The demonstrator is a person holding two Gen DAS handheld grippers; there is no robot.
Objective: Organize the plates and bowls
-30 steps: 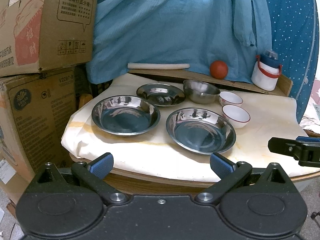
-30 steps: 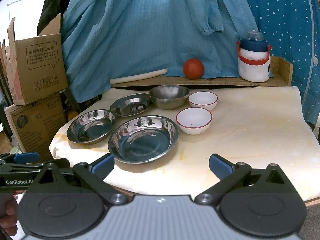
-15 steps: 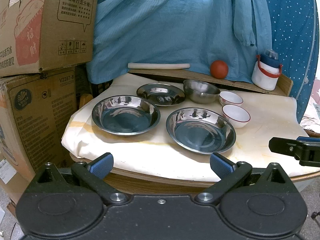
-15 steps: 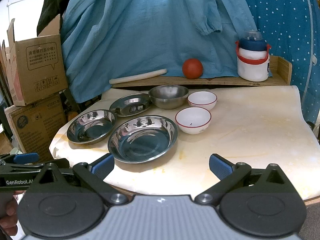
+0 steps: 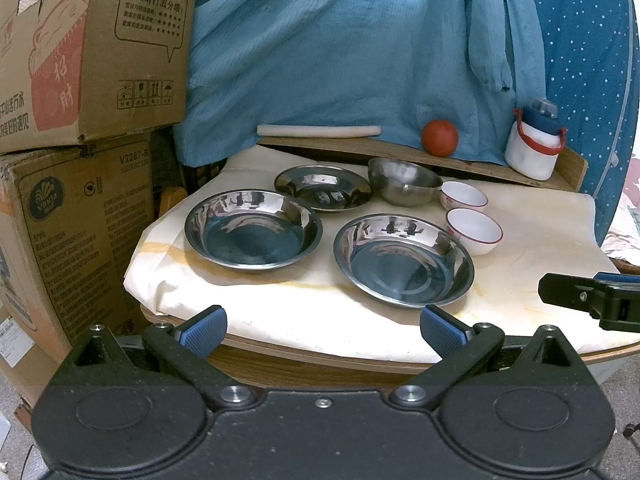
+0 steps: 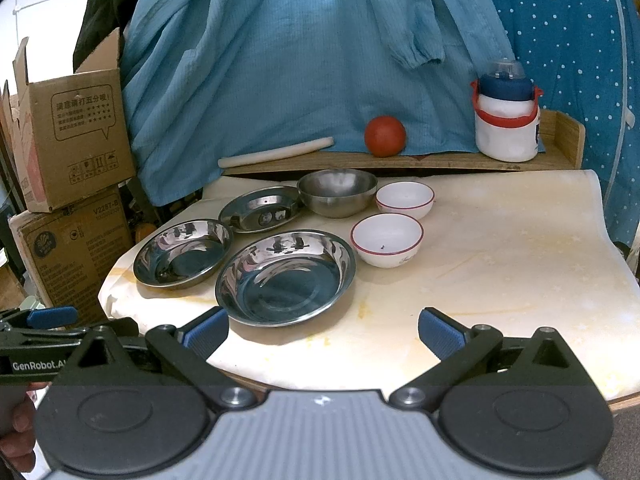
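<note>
Shiny metal plates and bowls sit on a table with a pale cover, and both grippers hang empty at its near edge.

Using the big steel plate in the middle as the landmark: to its left lies another steel plate; behind it sits a smaller steel plate, and a steel bowl is behind it, a bit to the right. Just to its right is a white bowl with a red rim, and a second white bowl is behind that one. Each dish sits by itself. The left gripper is spread wide in front of the landmark plate, touching nothing. The right gripper is spread wide too, in front and a little right.
</note>
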